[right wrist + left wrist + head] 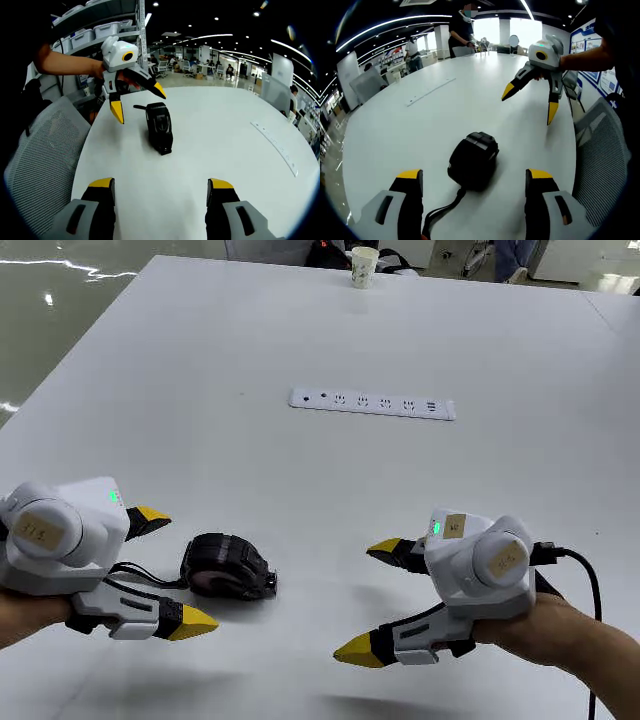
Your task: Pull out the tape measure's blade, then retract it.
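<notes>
Head view | tape measure (pixel 226 565) beside left claw (pixel 183 569) | bare table (pixel 300 480) around

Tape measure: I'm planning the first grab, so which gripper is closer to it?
The left gripper: the tape measure lies just ahead between its open jaws, while the right gripper is apart across bare table.

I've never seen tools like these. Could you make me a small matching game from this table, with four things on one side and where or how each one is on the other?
Things:
1. tape measure
2. power strip
3. paper cup
4. right tongs

Descriptions:
A. standing at the far edge of the table
B. open, holding nothing
C. black, lying near the person
D. long and flat, around mid-table

Pairs: 1-C, 2-D, 3-A, 4-B
</notes>
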A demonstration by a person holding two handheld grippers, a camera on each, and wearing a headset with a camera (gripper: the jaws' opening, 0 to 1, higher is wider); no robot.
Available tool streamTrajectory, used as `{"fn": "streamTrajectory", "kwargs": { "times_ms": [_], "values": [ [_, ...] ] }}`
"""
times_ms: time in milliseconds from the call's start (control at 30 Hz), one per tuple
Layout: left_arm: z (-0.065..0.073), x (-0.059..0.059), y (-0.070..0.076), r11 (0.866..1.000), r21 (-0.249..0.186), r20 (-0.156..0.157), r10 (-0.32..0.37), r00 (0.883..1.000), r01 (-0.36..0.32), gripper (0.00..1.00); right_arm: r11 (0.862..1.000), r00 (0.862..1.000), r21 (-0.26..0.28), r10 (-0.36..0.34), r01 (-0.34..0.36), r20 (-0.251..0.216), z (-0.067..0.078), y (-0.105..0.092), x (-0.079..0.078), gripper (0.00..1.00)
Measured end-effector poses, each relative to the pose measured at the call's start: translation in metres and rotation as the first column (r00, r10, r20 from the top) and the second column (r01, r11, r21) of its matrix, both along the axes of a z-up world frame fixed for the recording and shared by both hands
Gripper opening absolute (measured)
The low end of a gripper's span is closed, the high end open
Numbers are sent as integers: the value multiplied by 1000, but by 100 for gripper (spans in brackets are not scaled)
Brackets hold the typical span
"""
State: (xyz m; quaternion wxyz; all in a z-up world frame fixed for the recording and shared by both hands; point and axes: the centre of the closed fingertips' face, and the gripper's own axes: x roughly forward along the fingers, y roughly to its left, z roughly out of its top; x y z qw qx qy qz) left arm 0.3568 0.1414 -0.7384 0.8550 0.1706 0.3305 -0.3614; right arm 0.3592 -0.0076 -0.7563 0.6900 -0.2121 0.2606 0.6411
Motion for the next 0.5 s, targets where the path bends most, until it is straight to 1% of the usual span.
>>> {"fn": "streamTrajectory", "kwargs": {
  "times_ms": [167,233,267,367,500],
  "values": [
    [0,6,1,999,19,-2,-38,999,38,74,999,999,-11,40,-40,7,-3,9,4,71],
    [-2,6,1,998,21,-16,-66,998,67,69,999,999,-12,52,-52,5,-5,12,6,70],
    [-2,6,1,997,29,-17,-75,997,76,67,998,998,-12,58,-58,4,-5,14,6,69],
    [-6,7,1,994,46,-35,-97,995,99,67,996,996,-19,87,-87,11,-9,19,6,66],
    [-9,10,0,990,57,-48,-127,991,130,65,993,993,-29,116,-115,17,-14,27,8,63]
  ]
}}
